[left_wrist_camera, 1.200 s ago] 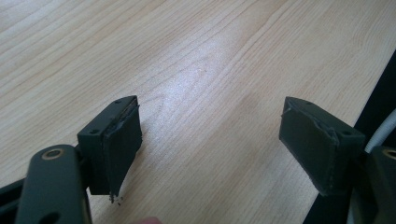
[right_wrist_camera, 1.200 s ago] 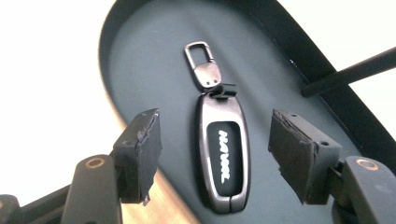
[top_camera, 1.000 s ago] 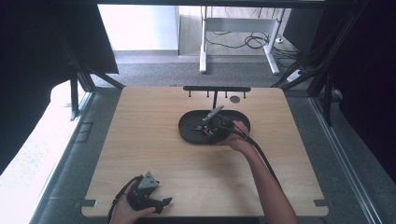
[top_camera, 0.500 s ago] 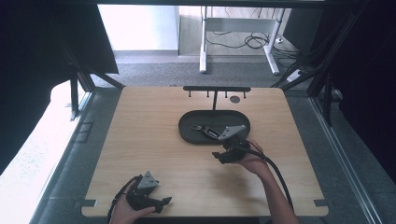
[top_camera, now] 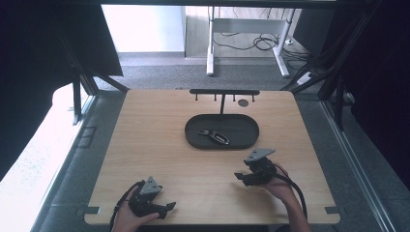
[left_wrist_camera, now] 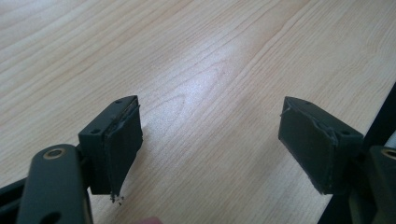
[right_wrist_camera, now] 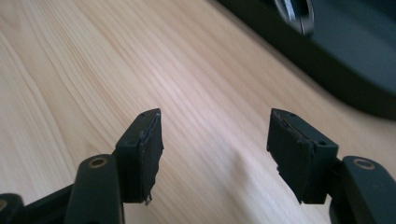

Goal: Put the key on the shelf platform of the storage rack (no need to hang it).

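Hands hold left gripper and right gripper low over table.

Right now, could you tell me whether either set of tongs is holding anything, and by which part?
Nothing is held: the left tongs and right tongs both stand open over bare table; the key fob lies in the tray.

A: What is seen along the left gripper?

B: Two black jaws are seen rising from the bottom, set wide apart, with nothing held between them. Worn pads are fitted on their inner faces, and the edges are frayed.

A: What is beneath them?

B: A light wooden table is shown, its grain running slantwise. A pale sheen is cast on the wood just beyond the gap. A dark edge is glimpsed at the far right.
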Tool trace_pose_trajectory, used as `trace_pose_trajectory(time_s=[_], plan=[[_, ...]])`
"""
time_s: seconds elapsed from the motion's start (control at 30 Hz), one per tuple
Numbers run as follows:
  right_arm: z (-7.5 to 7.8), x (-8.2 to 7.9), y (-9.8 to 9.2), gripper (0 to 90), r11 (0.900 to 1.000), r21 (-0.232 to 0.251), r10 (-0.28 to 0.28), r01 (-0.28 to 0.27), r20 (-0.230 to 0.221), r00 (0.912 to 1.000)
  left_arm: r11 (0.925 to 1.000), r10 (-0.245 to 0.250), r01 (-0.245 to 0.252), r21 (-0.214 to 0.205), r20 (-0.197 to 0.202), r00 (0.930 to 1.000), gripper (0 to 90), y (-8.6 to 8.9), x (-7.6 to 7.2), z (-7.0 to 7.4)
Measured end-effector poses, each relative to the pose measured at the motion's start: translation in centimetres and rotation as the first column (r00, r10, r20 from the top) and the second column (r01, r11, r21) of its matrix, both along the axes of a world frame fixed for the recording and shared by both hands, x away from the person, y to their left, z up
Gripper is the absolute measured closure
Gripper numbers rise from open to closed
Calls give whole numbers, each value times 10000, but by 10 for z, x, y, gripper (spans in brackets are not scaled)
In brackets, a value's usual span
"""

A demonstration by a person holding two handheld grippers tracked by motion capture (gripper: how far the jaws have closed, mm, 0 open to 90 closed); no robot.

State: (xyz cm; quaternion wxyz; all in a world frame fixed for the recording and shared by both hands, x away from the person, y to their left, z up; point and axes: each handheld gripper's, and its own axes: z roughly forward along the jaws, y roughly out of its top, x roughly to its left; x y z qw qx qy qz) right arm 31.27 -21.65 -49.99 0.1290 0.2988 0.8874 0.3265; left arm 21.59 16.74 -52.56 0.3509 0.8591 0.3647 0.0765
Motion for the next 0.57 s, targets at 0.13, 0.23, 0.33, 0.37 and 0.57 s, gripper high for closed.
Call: trace_pose_trajectory(time_s=[0.13,0.23,0.33,0.37,0.57], plan=[[-7,-1,-10,370,9990,329,-290,293,-93,9995,9999,91,-90,-100,76,9999,218,0,-1,1],[-8,-2,-11,370,9986,418,-320,323,-61,9995,9998,166,-164,-126,141,9998,218,1,-1,1],[-8,-3,-11,366,9983,477,-328,324,74,9994,9997,195,-193,-138,150,9997,218,2,-1,1],[-7,-3,-12,363,9981,514,-360,352,147,9992,9997,201,-199,-148,148,9997,218,2,-1,1],[-10,0,-16,344,9963,590,-644,631,201,9977,9994,303,-299,-187,196,9993,217,4,0,0]])
